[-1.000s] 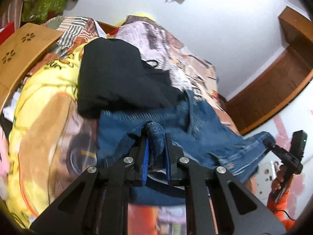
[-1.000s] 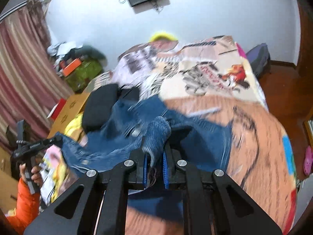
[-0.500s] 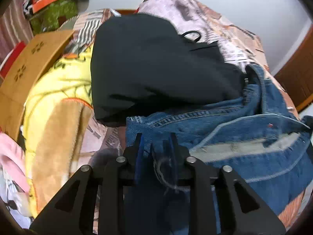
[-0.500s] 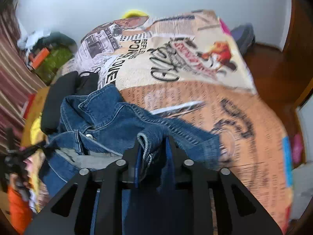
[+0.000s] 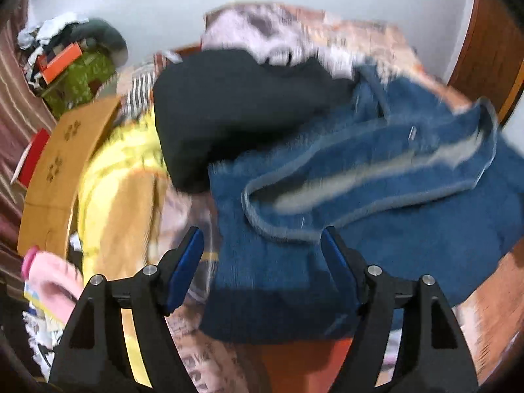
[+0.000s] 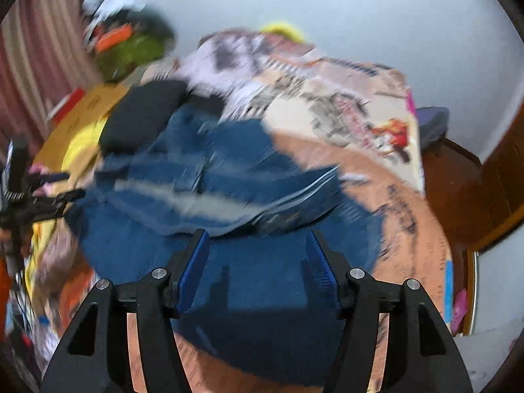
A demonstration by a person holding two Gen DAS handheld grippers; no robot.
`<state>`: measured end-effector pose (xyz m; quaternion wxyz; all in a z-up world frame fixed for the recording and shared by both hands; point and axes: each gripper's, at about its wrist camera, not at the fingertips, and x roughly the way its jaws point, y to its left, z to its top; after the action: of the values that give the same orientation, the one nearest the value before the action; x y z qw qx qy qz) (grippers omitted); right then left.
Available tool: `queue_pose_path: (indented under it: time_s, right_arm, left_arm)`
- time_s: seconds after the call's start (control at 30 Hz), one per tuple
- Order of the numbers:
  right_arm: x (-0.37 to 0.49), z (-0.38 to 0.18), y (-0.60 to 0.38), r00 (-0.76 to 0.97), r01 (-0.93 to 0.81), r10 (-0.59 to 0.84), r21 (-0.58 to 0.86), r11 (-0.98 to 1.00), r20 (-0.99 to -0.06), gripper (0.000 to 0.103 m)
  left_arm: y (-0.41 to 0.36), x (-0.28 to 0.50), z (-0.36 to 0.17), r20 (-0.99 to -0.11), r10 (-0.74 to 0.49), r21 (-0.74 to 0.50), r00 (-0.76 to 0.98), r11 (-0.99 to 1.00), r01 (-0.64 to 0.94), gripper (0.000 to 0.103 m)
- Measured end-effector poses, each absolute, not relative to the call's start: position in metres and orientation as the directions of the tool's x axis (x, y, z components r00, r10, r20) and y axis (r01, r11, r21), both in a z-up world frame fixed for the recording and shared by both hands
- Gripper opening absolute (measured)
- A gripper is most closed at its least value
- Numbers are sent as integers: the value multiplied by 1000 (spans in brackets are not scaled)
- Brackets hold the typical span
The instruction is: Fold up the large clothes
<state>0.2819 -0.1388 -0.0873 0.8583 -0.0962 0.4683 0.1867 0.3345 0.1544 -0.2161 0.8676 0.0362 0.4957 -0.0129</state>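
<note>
The jeans [image 5: 376, 203] are spread flat on the bed cover [image 6: 353, 121], just ahead of both grippers. The left gripper [image 5: 262, 255] is seen over their left edge, the right gripper [image 6: 257, 255] over their near middle, with jaws apart and nothing pinched. Behind the jeans, at their far left corner, a dark garment [image 5: 235, 104] is piled, touching them. Left of that garment a cardboard box [image 5: 65, 163] is set at the bedside. Farther back, a heap of clutter [image 5: 72, 62] is stacked against the wall [image 6: 376, 9].

Blue denim garment [image 5: 376, 203], seemingly newsprint-patterned bedspread [image 6: 353, 118]
</note>
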Motion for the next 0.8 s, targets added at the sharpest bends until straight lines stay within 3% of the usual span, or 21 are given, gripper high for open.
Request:
queue_pose_path:
  time_s: [0.2, 0.37, 0.47, 0.63, 0.8]
  right_arm:
    - [285, -135, -102, 355, -491, 207, 6, 871, -912, 57]
    - [317, -148, -79, 311, -493, 183, 6, 870, -933, 57]
    - [354, -145, -79, 305, -436, 159, 10, 900, -939, 55]
    - [387, -98, -118, 469, -219, 227, 136, 966, -853, 57]
    - [377, -85, -124, 485, -235, 246, 146, 961, -839, 57]
  left_arm:
    - [162, 346, -269, -908, 89, 103, 410, 995, 11, 73]
    - [161, 381, -275, -904, 104, 111, 415, 994, -6, 73]
    - [162, 408, -262, -886, 153, 153, 438, 988, -37, 73]
    - [184, 418, -212, -809, 109, 30, 578, 989, -145, 73]
    - [182, 406, -195, -791, 75, -1, 608, 992, -124, 73]
